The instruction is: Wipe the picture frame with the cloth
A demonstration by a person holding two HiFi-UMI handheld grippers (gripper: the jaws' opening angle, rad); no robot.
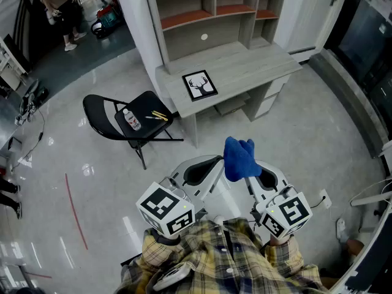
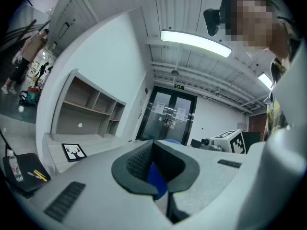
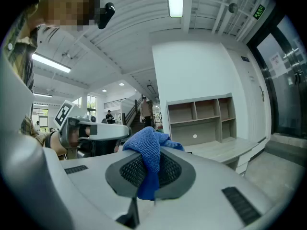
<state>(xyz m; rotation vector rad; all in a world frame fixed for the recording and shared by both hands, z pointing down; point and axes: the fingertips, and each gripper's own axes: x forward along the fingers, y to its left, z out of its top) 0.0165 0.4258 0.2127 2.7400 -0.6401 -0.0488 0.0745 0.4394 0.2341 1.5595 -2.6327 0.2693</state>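
1. The right gripper (image 3: 149, 174) is clamped on the cloth (image 3: 147, 150). It's a blue, nubby microfibre one, bunched into a soft lump on top of the dark ribbed pads, with a tail hanging down between them.
2. The left gripper (image 2: 156, 178) has its jaws closed together. A bit of blue shows in the notch between its pads, but I can't tell if it's actually pinching any cloth.
3. In the head view both grippers sit side by side around 6 o'clock, smooth white shells with the marker cubes at the back, just above a plaid flannel shirt (image 1: 226, 256).
4. The picture frame (image 1: 200, 85) is up around 12 o'clock, well apart from the cloth. It lies flat near the front edge of the desk (image 1: 251, 63), a thin black rectangle around a white print of a deer head.
5. The desk is pale grey wood grain, with a shelf unit of open cubbies on top and reddish shelf boards.
6. At about 10 o'clock there's a black folding chair (image 1: 98, 112) on the glossy grey floor. A clear plastic bottle (image 1: 131, 120) and some thin yellow sticks (image 1: 159, 116) are on the seat.
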